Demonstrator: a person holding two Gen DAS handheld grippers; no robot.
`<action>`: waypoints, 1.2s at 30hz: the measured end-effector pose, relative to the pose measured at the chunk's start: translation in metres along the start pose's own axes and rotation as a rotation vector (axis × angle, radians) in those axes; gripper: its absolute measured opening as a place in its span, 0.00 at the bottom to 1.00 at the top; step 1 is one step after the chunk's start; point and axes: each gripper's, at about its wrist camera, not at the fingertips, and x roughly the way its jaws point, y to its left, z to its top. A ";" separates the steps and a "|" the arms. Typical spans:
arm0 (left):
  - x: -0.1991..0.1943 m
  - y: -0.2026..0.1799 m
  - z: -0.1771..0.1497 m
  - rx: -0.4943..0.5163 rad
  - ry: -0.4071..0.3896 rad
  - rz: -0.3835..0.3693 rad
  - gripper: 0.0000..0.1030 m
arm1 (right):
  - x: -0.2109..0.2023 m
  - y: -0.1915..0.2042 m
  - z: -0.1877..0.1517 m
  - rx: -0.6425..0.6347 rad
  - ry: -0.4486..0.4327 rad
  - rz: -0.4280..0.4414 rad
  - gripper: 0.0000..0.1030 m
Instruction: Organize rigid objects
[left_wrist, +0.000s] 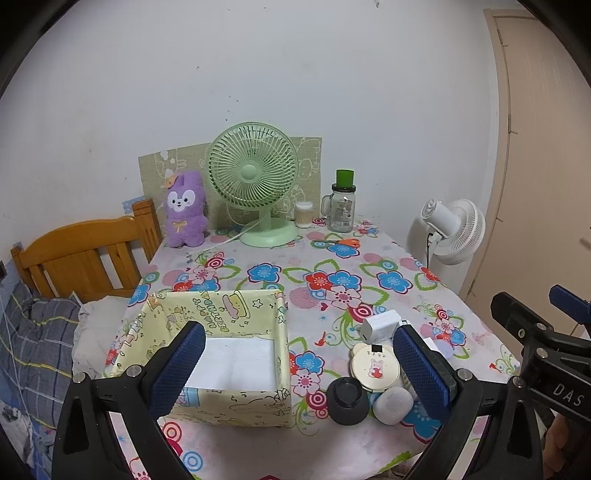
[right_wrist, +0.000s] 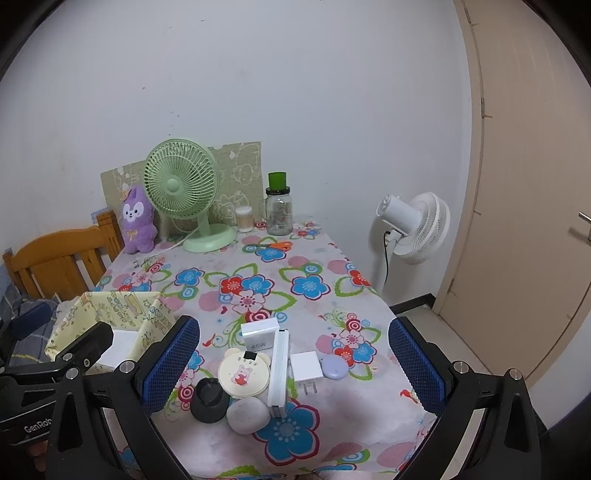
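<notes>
A pale yellow cartoon-print box (left_wrist: 207, 354) stands open on the floral table, also in the right wrist view (right_wrist: 110, 325). To its right lies a cluster: a black round cap (right_wrist: 208, 400), a grey oval case (right_wrist: 248, 414), a cream round bear compact (right_wrist: 243, 373), a white 45W charger (right_wrist: 260, 334), a white flat bar (right_wrist: 279, 369), a white plug adapter (right_wrist: 306, 369) and a lilac disc (right_wrist: 334, 367). My left gripper (left_wrist: 299, 369) is open and empty above the box and cluster. My right gripper (right_wrist: 293, 365) is open and empty above the cluster.
At the table's back stand a green desk fan (left_wrist: 255, 184), a purple plush (left_wrist: 184, 214), a cotton swab jar (left_wrist: 303, 214), a glass jar with a green lid (left_wrist: 341, 206) and orange scissors (left_wrist: 343, 242). A wooden bed frame (left_wrist: 81, 251) is left, a white floor fan (right_wrist: 413, 229) right.
</notes>
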 end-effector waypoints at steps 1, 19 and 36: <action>0.000 0.000 0.000 -0.001 0.000 -0.003 0.99 | 0.000 0.000 0.000 -0.001 -0.001 -0.001 1.00; -0.004 0.002 0.000 0.006 -0.007 0.007 0.99 | 0.000 0.001 0.000 -0.005 -0.001 -0.008 1.00; -0.002 0.001 0.000 0.018 0.005 0.000 0.99 | 0.001 0.001 0.000 0.007 0.005 -0.007 1.00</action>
